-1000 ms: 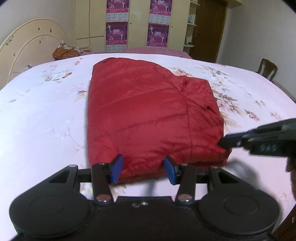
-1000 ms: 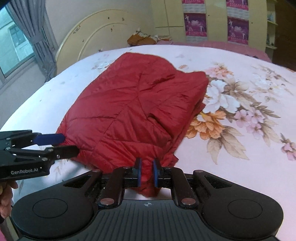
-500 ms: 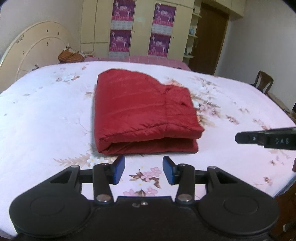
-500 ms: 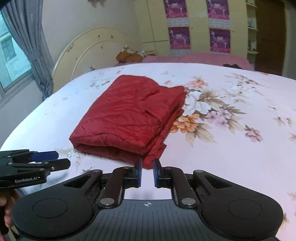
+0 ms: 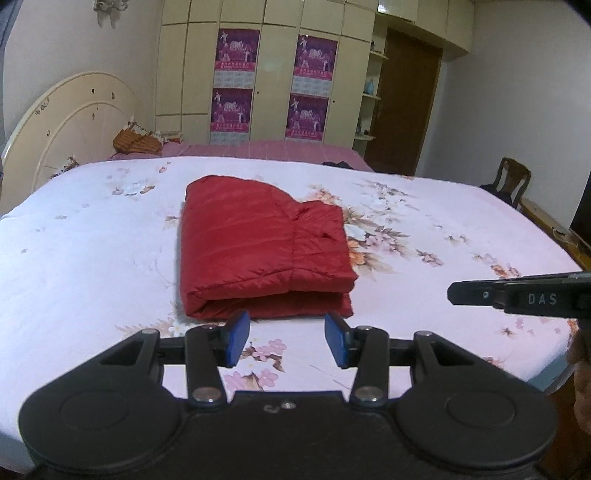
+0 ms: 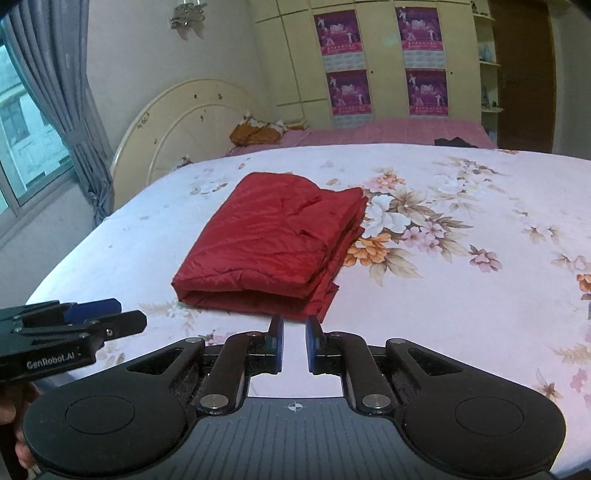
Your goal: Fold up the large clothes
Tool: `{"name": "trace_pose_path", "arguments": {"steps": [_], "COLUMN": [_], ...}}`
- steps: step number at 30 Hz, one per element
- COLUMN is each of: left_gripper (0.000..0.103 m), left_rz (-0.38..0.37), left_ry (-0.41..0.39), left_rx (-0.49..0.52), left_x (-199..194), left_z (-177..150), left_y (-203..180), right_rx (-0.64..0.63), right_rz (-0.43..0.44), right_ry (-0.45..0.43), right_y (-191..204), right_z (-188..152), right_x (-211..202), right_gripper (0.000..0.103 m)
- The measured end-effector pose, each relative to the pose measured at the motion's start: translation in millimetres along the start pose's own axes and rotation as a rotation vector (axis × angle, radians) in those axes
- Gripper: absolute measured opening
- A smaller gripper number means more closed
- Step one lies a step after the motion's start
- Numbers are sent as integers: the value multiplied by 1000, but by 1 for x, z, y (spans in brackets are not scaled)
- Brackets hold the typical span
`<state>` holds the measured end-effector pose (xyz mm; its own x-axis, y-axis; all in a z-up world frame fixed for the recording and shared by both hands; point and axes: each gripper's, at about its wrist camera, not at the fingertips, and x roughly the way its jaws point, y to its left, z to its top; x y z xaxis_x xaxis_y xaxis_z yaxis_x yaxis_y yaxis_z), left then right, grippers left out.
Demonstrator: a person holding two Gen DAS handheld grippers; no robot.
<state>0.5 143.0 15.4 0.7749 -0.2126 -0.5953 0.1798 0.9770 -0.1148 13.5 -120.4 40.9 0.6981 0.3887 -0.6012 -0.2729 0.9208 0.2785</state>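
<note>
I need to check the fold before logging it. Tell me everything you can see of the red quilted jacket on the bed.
The red quilted jacket is a shiny, puffy, stitched garment folded into a compact, roughly rectangular bundle of stacked layers. It lies flat on the floral pink bedsheet, its rounded fold facing the cameras, with layered edges showing on the right side. A curved, hood-like bulge sits at the far end. Neither gripper touches it: both are held short of its near edge.

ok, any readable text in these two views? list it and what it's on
"DAS": on the side of the right tongs, seen in the left wrist view.
"GenRobot.AI": on the body of the left tongs, seen in the right wrist view.
Purple posters on the wardrobe doors: they carry print, too small and blurred to read.
</note>
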Motion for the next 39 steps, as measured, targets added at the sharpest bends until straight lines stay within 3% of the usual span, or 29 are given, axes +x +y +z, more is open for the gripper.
{"name": "trace_pose_path", "arguments": {"steps": [3, 5, 6, 7, 8, 9, 17, 39], "left_gripper": [48, 79, 101, 103, 103, 103, 103, 103], "left_rz": [16, 41, 87, 132, 159, 156, 144, 127], "left_ry": [-8, -25, -65, -110, -115, -95, -58, -106], "left_rx": [-12, -19, -24, -19, -10, -11, -49, 10], "left_x": [-9, -16, -22, -28, -30, -30, -38, -60], "left_z": [-1, -2, -3, -5, -4, -3, -7, -10], "left_y": [-3, -6, -8, -11, -13, -14, -11, -29], "right_rx": [-12, -21, -31, -32, -34, -52, -18, -35], "right_rz": [-12, -42, -86, -129, -171, -178, -206, -239], "right_ry": [-3, -11, -22, -45, -104, -113, -91, -106], "right_y": [5, 9, 12, 13, 15, 16, 24, 33], "right_z": [-5, -8, -10, -12, -15, -16, -13, -32], "right_x": [-8, -12, -14, -17, -22, -23, -26, -56], "right_gripper": [11, 12, 44, 81, 98, 103, 103, 103]}}
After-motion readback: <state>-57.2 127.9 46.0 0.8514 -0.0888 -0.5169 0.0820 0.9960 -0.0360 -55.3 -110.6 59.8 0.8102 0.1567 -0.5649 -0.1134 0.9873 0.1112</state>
